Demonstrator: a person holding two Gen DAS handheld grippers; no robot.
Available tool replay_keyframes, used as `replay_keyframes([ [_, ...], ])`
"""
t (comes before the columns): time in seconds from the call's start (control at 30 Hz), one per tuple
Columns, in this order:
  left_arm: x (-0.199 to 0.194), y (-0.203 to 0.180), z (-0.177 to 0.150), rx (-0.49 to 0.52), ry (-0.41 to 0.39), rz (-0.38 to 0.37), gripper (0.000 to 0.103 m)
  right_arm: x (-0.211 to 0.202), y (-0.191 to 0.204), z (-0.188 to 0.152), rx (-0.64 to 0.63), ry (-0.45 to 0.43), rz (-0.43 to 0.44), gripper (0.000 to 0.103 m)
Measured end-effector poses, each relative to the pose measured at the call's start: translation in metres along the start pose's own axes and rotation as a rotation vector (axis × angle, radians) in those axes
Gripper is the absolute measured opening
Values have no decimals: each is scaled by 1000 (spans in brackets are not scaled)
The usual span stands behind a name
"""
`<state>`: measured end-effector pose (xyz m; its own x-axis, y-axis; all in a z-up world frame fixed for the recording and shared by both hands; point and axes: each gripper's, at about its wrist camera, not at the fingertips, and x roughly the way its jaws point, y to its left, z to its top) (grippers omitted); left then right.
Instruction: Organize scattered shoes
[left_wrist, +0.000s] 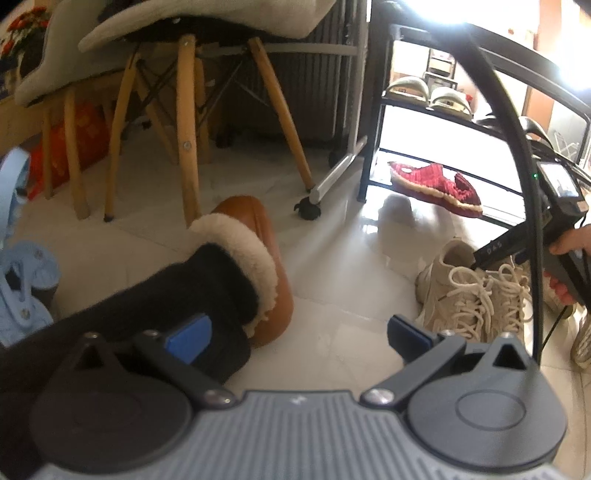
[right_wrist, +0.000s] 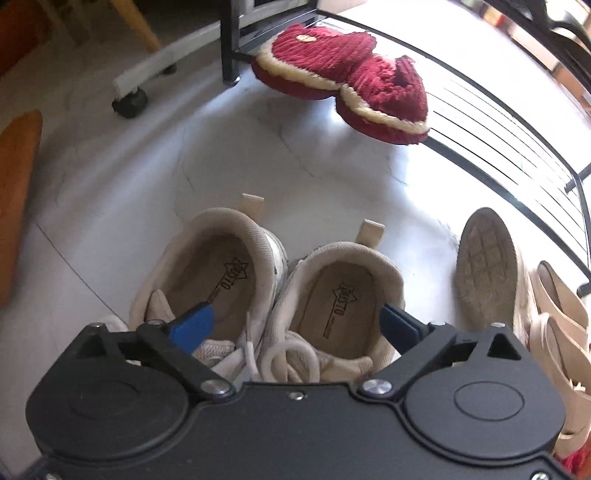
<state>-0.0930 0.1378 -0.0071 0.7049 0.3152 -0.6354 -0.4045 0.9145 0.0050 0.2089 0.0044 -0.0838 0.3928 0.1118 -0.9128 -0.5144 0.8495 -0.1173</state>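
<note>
A brown fur-lined slipper (left_wrist: 258, 266) lies on the floor ahead of my left gripper (left_wrist: 299, 334), which is open; its left finger sits over a black fleecy item (left_wrist: 177, 295). A pair of beige sneakers (left_wrist: 469, 291) stands at the right, with my right gripper reaching into them. In the right wrist view my right gripper (right_wrist: 295, 326) is open, one fingertip (right_wrist: 192, 326) inside the left sneaker (right_wrist: 210, 273) and the other inside the right sneaker (right_wrist: 343, 295). Red slippers (right_wrist: 343, 77) rest on the low shelf of a black shoe rack (right_wrist: 480, 118).
A wooden-legged chair (left_wrist: 184, 122) stands behind the brown slipper. A wheeled white frame (left_wrist: 332, 177) is beside the rack. A light blue shoe (left_wrist: 22, 288) lies at far left. An overturned beige shoe (right_wrist: 484, 266) and sandals (right_wrist: 561, 332) lie right of the sneakers.
</note>
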Motion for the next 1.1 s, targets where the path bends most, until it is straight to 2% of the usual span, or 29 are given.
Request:
replay_keyframes([
  [0.1,-3,-4,3,19,-13,0,102,-12,-2,-8,68,-66,-2,102],
  [0.2,-5,-9,7,37,-26,-5,102,-22,-5,-13,110,-93,-36,102],
  [0.33,-2,-23,19,53,-34,-33,102,-44,-27,-30,206,-191,12,103],
  [0.47,2,-34,27,60,-34,-54,102,-56,-68,-57,391,-246,236,103],
  [0.53,2,-39,28,73,-42,-58,102,-57,-82,-78,455,-278,318,103],
  [0.6,3,-45,29,86,-50,-62,102,-57,-87,-94,490,-303,336,103],
  [0.7,7,-46,27,85,-41,-63,102,-53,-76,-129,470,-356,285,103],
  [0.77,9,-46,25,82,-32,-63,102,-41,-55,-160,407,-395,225,103],
  [0.87,13,-46,23,77,-19,-64,102,-27,-27,-183,312,-410,161,103],
  [0.97,17,-46,21,72,-6,-64,102,-26,2,-191,233,-458,67,103],
  [1.03,19,-46,19,69,2,-64,102,-29,12,-194,226,-495,84,103],
  [1.1,22,-46,18,66,11,-65,102,-34,33,-193,186,-549,160,103],
])
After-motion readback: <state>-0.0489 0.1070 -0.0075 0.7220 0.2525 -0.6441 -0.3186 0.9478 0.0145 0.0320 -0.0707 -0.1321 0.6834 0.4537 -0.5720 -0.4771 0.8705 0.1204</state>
